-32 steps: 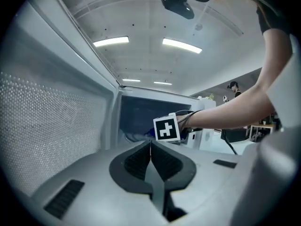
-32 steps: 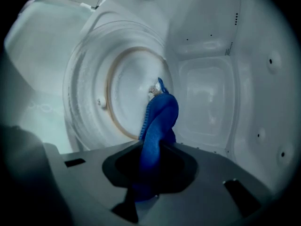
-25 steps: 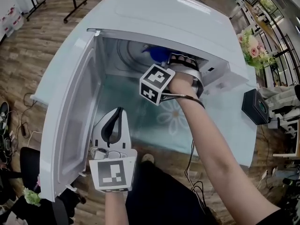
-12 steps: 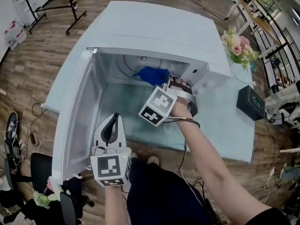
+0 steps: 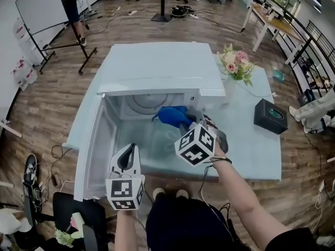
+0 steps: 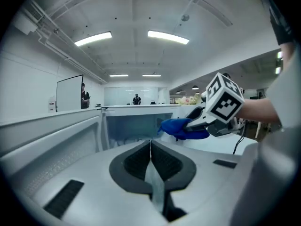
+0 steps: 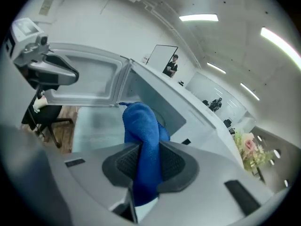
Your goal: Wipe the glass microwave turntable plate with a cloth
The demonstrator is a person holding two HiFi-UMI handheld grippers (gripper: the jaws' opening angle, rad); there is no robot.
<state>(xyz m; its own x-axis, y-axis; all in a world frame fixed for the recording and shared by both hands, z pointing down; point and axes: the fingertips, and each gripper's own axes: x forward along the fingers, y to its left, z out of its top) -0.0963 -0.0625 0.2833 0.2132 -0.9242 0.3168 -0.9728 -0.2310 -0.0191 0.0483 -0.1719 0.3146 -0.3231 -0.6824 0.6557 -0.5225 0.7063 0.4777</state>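
**Gripper state.** The right gripper (image 7: 143, 166) is clenched on the blue cloth (image 7: 141, 126). The cloth runs up between the pads and bulges out past the tips. The left gripper (image 6: 150, 147) has its jaws pressed pad to pad with nothing between them.

**Location of parts.** The microwave (image 5: 162, 67) stands on the table (image 5: 251, 145) with its door (image 5: 93, 150) swung fully open to the left. The plate (image 5: 145, 102) lies inside the cavity and shows only as a ringed disc toward the far side. The glass surface itself is hard to make out. The cloth hangs at the mouth of the cavity, on its right side. No view shows it touching the plate.

**Governing relation.** The plate lies far and slightly left of the cloth. The cloth's long axis follows the right jaws and points toward the cavity. The plate is round, so it sets no preferred direction of approach. The right gripper is clearly the nearer of the two. The left gripper sits well nearer the person, outside the cavity, close to the open door.

**Assessment.** Wiping contact does not appear to be made at this moment. The next move probably calls for carrying the cloth farther in and leftward, then lowering it onto the glass. The right edge of the opening is just beside the right gripper, so it could catch there.
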